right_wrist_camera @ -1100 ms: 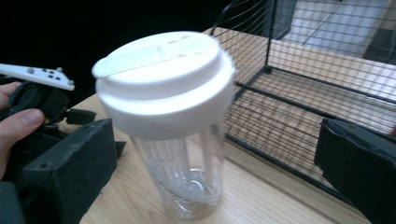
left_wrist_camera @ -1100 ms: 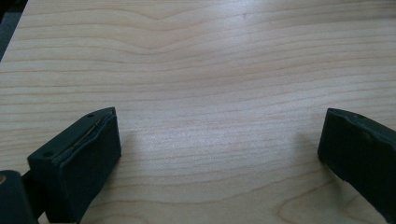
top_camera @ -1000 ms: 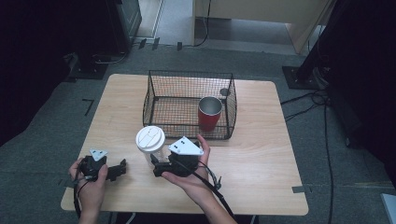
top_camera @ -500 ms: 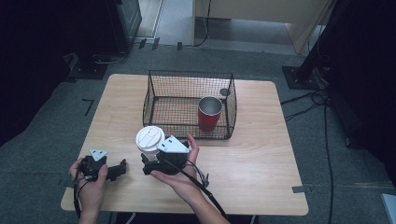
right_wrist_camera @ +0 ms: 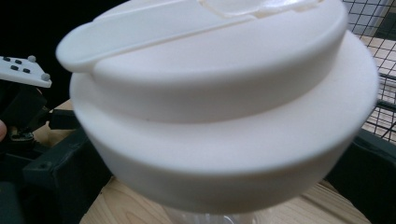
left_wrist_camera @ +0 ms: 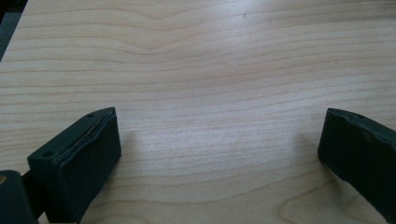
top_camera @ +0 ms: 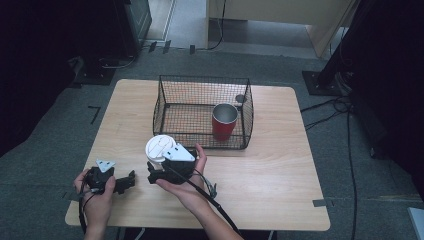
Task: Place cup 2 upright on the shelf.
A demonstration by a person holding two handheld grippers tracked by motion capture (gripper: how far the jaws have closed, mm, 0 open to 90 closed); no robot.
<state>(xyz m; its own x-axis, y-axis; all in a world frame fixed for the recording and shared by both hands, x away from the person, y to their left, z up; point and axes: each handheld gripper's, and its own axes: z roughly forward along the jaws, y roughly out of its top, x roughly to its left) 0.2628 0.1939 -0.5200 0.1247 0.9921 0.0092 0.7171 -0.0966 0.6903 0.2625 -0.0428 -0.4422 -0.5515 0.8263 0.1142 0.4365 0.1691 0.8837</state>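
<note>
High view: I hold my right tool near the front middle of the wooden counter, just in front of the wire basket, with its grey three-cornered plate on top and its cable trailing back toward me. The white-lidded cup stands upright on the counter just beside the basket's front left corner, and my right tool sits against the cup's near side. Right gripper view: the white lid looms very close and large, with a strip of clear cup wall visible beneath it; one black jaw stands at each side of the cup, low under the lid's rim, so the jaws are apart and straddle the cup, though I cannot tell whether their pads touch its wall. High view: my left tool rests in my left hand at the front left of the counter, apart from the cup, its jaws pointing toward my right tool. Left gripper view: the two black jaws stand wide apart over bare wood grain, holding nothing. High view: a red metal cup stands upright inside the basket, near its front right corner, well apart from both tools.
</note>
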